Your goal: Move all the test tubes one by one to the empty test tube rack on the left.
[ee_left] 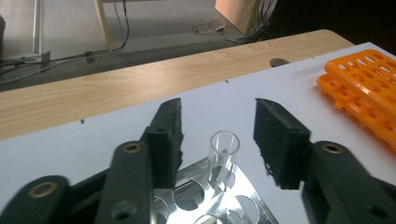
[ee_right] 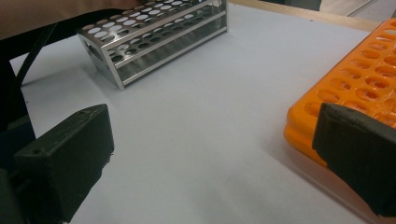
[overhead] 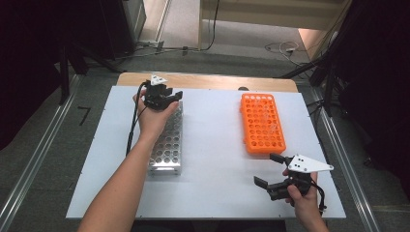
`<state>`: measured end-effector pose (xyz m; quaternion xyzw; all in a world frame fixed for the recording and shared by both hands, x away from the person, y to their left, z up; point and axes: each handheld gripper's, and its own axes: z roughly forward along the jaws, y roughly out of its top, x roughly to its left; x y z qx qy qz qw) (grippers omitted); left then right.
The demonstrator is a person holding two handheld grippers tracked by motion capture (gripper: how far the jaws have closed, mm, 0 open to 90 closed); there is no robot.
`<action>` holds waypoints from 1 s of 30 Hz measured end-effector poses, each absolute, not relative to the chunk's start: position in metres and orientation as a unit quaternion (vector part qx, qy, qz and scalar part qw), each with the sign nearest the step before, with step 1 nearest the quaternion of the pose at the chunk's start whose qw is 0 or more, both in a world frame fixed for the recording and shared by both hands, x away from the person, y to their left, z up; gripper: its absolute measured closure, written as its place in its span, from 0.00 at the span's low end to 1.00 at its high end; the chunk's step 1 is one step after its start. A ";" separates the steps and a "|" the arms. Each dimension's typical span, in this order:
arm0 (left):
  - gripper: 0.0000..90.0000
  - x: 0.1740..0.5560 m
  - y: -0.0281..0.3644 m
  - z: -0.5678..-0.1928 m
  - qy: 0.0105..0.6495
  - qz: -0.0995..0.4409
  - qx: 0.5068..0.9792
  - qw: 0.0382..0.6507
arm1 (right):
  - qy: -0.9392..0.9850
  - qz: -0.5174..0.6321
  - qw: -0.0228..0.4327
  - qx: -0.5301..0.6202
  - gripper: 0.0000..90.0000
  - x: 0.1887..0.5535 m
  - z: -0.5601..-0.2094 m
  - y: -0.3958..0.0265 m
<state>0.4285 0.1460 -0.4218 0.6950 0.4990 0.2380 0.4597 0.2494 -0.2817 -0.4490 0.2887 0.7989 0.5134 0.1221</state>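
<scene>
the left gripper hangs over the far end of the metal rack, fingers apart on either side of a clear tube standing in a hole, not touching it. the right gripper, fingers wide apart, sits near the orange rack on the tabletop.

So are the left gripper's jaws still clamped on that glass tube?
No. The left gripper stands open, with clear gaps either side of the glass tube seated in the metal rack.
</scene>
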 end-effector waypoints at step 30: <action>0.01 0.333 0.140 -0.404 0.413 0.203 0.693 0.556 | 0.796 0.508 0.132 0.301 0.00 0.253 -0.448 -0.280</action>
